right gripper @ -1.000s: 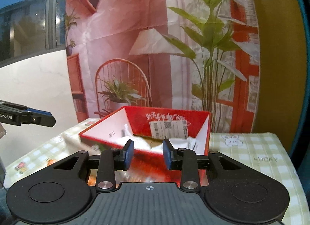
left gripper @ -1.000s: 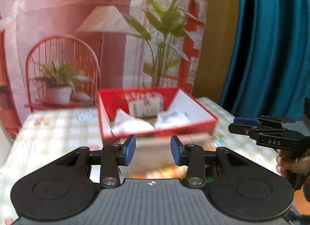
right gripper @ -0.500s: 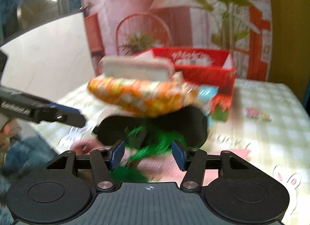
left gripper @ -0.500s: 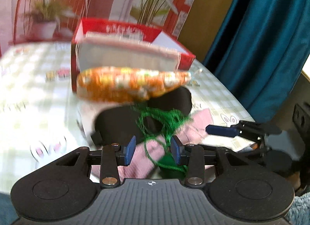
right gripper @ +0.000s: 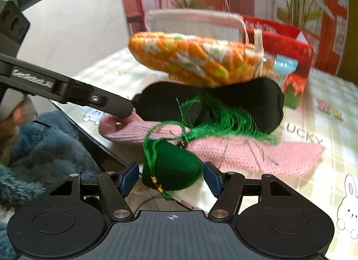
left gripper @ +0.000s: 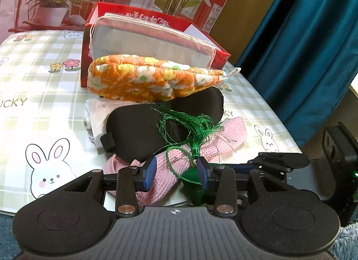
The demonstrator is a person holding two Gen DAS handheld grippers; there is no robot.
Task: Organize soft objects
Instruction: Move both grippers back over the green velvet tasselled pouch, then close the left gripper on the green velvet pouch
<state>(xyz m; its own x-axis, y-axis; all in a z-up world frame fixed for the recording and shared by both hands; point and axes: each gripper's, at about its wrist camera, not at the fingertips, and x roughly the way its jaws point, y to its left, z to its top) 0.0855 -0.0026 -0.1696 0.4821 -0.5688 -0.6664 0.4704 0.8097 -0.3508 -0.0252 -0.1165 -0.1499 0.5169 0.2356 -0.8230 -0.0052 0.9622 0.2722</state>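
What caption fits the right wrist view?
Right gripper open around green sachet on pink knit.

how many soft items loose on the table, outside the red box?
5 visible: orange floral pouch at the back on the pile, black eye mask under it, white cloth beneath, pink knit piece in front, green tasselled sachet nearest. Others may be hidden underneath.

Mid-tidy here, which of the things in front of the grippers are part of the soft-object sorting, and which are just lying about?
Job:
- green pouch with tassel
- pink knitted cloth
- black eye mask
- orange floral pouch
- white drawstring bag
- red box

Lying about:
- checked tablecloth
- teal curtain
- strawberry carton
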